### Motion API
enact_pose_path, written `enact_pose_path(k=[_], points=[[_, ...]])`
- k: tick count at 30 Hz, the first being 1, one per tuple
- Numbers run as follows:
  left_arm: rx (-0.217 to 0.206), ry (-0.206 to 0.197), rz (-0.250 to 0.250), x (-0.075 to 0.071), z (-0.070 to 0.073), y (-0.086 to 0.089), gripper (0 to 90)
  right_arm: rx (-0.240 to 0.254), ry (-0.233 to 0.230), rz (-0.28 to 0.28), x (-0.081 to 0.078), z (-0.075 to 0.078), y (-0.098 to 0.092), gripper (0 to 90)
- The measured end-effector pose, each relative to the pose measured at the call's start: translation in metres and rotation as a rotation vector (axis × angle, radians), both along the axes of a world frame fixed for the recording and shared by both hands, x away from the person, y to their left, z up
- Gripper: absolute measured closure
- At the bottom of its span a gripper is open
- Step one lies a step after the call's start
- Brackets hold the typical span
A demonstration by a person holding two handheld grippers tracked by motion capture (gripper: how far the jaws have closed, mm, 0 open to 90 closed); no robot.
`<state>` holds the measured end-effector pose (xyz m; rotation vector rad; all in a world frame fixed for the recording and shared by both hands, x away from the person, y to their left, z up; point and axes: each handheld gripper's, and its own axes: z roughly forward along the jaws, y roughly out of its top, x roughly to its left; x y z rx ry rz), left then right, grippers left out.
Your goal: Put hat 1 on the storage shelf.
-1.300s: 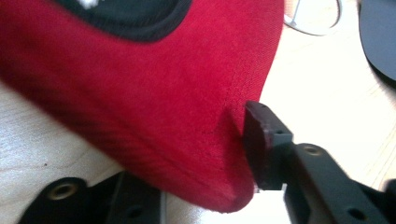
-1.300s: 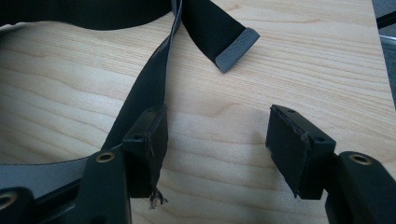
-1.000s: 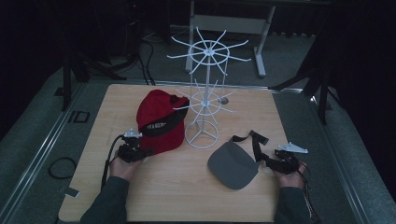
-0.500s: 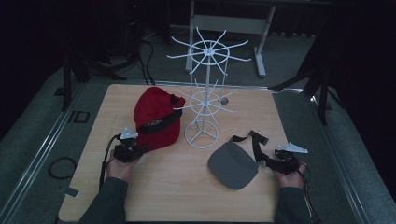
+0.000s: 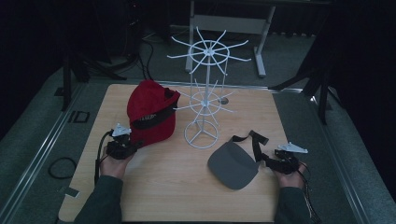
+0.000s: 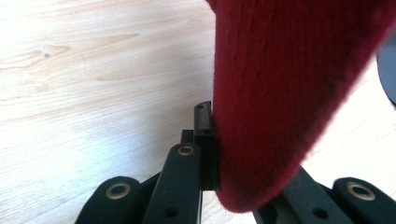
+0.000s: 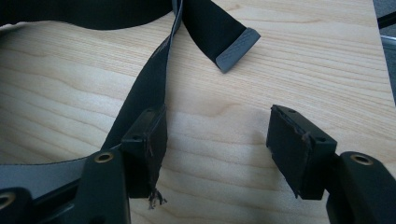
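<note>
A red cap with a dark band is raised at the left of the wooden table. My left gripper is shut on its brim. In the left gripper view the red brim is pinched between the jaws of the left gripper, and it hides the right jaw. A grey visor lies flat at the right, its black strap trailing toward my right gripper. In the right gripper view the right gripper stands open on the wood, with the strap running past its left jaw.
A white wire hat rack with radiating arms stands in the middle of the table, between the cap and the visor. The visor strap's grey end tab lies ahead of the right jaws. Dark floor and stands surround the table.
The left gripper has lifted the red cap and drawn it a little to the left, so the cap now stands more upright. The right gripper and the visor have not moved.
</note>
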<state>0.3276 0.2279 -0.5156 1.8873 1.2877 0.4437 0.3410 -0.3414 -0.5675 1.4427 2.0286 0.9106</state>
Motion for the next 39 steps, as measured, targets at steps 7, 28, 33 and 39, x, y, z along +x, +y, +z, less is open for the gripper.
enact_pose_path(k=[7, 28, 33, 39], points=[[-0.002, -0.022, 0.009, -0.001, 0.009, 0.004, 86.0, 0.000, 0.000, 0.001, 0.000, 0.000, 0.000, 38.0], [0.003, -0.080, 0.022, -0.001, 0.037, 0.008, 86.0, 0.001, 0.000, 0.001, 0.000, 0.000, 0.000, 37.9], [0.008, -0.096, 0.022, -0.001, 0.044, 0.008, 86.0, 0.001, 0.000, 0.000, 0.000, 0.000, 0.000, 37.9], [0.005, -0.108, 0.025, -0.001, 0.050, 0.010, 86.0, 0.001, 0.000, 0.001, 0.000, 0.000, 0.000, 37.8]])
